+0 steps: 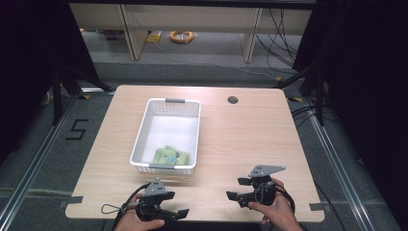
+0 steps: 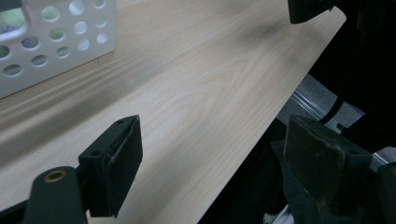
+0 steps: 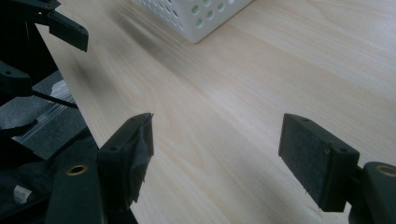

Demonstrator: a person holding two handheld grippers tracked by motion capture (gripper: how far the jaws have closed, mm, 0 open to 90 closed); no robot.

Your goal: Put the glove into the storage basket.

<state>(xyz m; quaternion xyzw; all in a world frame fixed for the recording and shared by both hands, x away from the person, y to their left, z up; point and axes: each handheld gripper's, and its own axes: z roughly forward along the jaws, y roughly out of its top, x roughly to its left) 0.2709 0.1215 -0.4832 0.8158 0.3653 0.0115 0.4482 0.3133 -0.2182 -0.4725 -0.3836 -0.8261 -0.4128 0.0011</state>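
Note:
A white perforated basket (image 1: 144, 126) stands on the left half of the wooden table (image 1: 250, 139), with a green soft item (image 1: 169, 155) lying at its near end. At the near left edge of the table, a hand holds my left gripper (image 1: 180, 214) with its jaws pointing right. They stand open over bare wood (image 2: 215, 154), and nothing is between them. A hand at the near right holds my right gripper (image 1: 235, 188), pointing left. Its jaws are also wide open and empty above the tabletop (image 3: 217, 149).
The basket's corner (image 2: 56, 42) shows at the upper left of the left gripper view. In the right gripper view the basket (image 3: 201, 14) lies ahead and the left gripper (image 3: 65, 28) is at the upper left. A round cable hole (image 1: 233, 100) sits near the table's far edge.

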